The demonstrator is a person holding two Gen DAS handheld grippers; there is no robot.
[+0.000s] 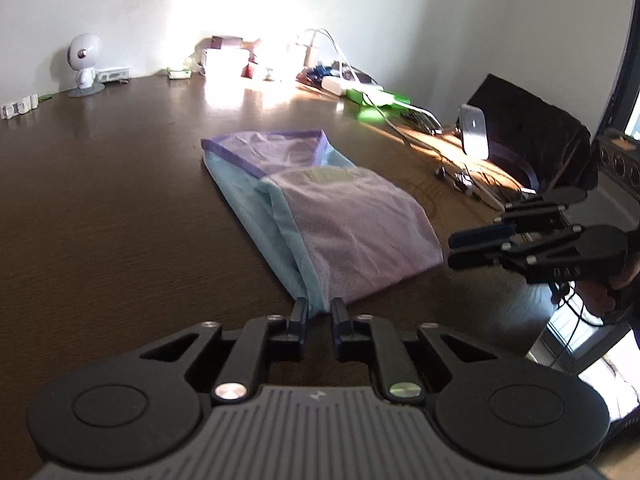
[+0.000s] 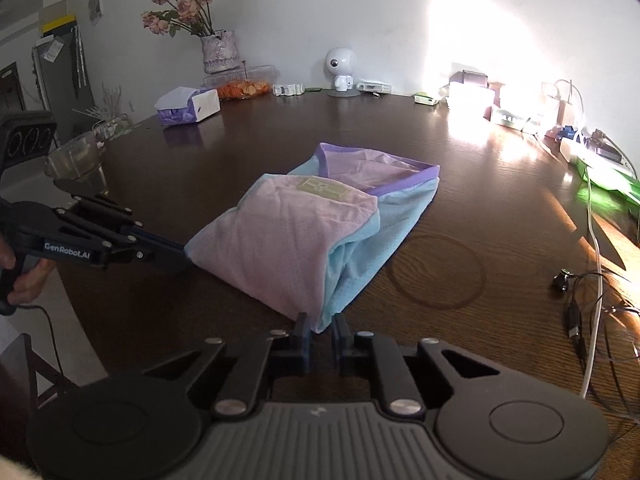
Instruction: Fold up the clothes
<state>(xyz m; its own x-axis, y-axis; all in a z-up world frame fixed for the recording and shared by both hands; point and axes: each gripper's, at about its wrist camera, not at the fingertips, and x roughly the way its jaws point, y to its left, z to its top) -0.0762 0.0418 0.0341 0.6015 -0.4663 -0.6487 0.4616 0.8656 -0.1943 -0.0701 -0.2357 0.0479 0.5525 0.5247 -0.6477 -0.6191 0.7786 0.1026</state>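
Left gripper (image 1: 320,312) is sitting at the near left corner of the garment (image 1: 320,208); its jaws are a little apart with the pale blue corner tip lying between them, and the pads do not look to be pressing the cloth, so it reads as loosely open, not gripping. The garment, a pink, pale blue and purple-trimmed mesh piece, is lying already partly folded on the dark wooden table (image 1: 120,220), mid-table, with the beige label facing up.

Right gripper (image 2: 322,330) is doing the same at the other near corner: jaws narrowly apart around the blue corner point, apparently not clamped.

Judgement: both hands are setting up corner pinches for the next fold. To do it well, both should be closing fully on all layers at once, lifting together and level, then carrying the near edge toward the purple waistband without dragging the lower layers. The cables (image 2: 592,272) on the right are near; keep clear.
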